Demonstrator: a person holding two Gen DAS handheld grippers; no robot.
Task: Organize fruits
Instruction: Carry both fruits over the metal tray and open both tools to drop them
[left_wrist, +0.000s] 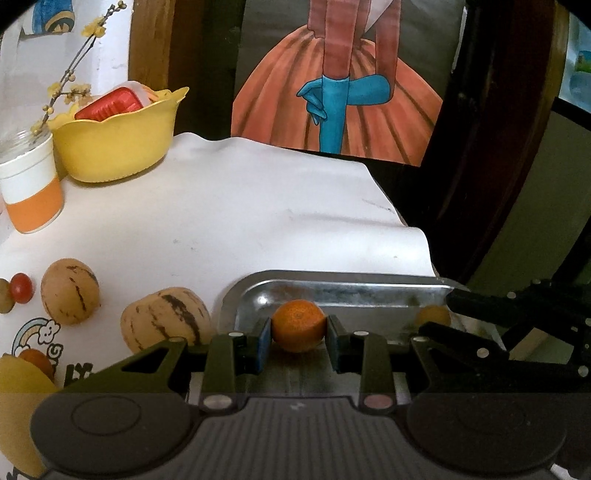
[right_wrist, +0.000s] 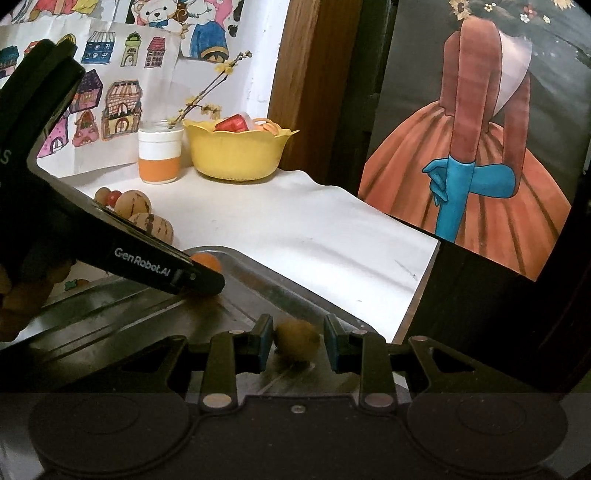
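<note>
My left gripper (left_wrist: 299, 332) is clamped on one orange (left_wrist: 299, 325), both pads touching it, over the far-left corner of the metal tray (left_wrist: 351, 286). My right gripper (right_wrist: 298, 345) brackets one dim yellowish fruit (right_wrist: 297, 341) on the tray's near right; gaps show either side, so I'd call it released, though that view is dark. Two striped melons (left_wrist: 70, 291) sit left of the tray, plus one red cherry tomato (left_wrist: 20, 288). One yellow bowl (left_wrist: 118, 136) and one cup (left_wrist: 31, 184) stand far left. Further fruit at the left edge is cut off.
</note>
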